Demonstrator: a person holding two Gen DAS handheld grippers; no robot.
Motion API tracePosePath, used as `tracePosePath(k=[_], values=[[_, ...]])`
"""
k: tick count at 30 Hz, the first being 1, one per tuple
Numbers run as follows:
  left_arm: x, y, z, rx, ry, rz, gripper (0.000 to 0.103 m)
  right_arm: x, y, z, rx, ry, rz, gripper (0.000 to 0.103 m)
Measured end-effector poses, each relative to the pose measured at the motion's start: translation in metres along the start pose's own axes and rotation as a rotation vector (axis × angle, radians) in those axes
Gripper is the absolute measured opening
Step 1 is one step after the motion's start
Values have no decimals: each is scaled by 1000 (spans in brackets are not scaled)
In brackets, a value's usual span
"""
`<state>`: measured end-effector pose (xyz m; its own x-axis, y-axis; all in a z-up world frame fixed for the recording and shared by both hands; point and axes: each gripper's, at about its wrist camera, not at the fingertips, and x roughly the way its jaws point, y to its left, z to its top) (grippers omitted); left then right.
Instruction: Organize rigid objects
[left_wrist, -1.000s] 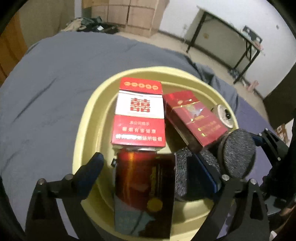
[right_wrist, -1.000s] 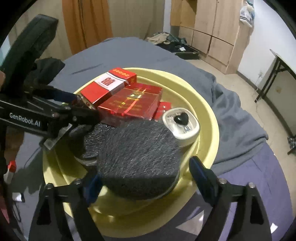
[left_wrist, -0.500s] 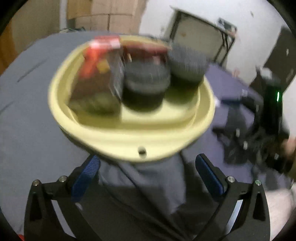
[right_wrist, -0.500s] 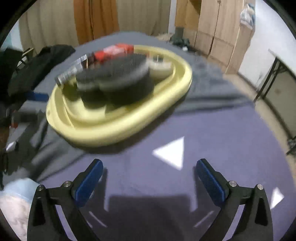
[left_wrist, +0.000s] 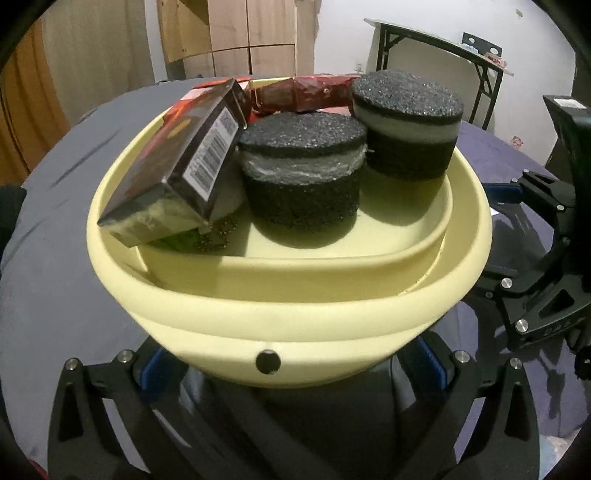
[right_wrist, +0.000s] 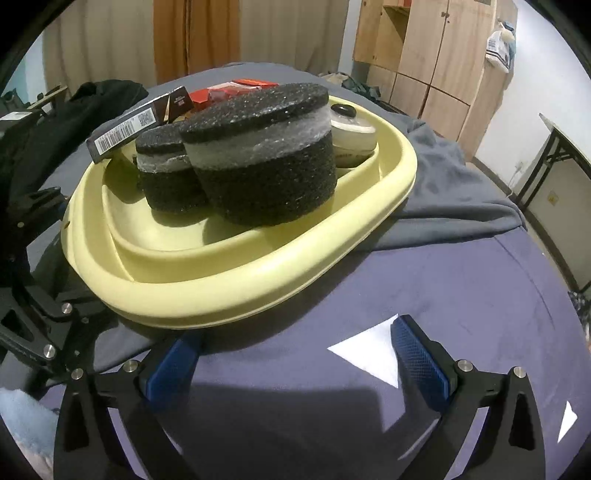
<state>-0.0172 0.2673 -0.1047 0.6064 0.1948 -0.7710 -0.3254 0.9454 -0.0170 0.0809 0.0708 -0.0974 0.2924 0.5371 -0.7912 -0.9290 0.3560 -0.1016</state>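
A pale yellow basin (left_wrist: 295, 317) (right_wrist: 236, 291) sits on a cloth-covered table. It holds two black round foam pads (left_wrist: 303, 177) (left_wrist: 406, 122), a dark box with a barcode (left_wrist: 181, 162) leaning on the rim, red cigarette packs (left_wrist: 306, 96) and a small white round case (right_wrist: 351, 125). My left gripper (left_wrist: 291, 365) is open, low against the basin's near wall, its blue fingertips partly hidden under the basin. My right gripper (right_wrist: 295, 362) is open and empty, low over the table just in front of the basin.
The right gripper's black frame (left_wrist: 546, 258) stands at the basin's right side in the left wrist view. A dark garment (right_wrist: 74, 110) lies at the table's left. Wooden cabinets (right_wrist: 436, 55) and a folding table (left_wrist: 443, 48) stand beyond. White marks (right_wrist: 369, 354) lie on the purple cloth.
Both grippers have pulled back out of the basin and dropped low outside its rim. The objects in the basin stay where they were placed.
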Motion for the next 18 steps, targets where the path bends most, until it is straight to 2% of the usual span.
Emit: tracePosePath(k=[18], values=[[1,0,-4,-7,2,-10,103,11,1,4,-1,0,-1,103]])
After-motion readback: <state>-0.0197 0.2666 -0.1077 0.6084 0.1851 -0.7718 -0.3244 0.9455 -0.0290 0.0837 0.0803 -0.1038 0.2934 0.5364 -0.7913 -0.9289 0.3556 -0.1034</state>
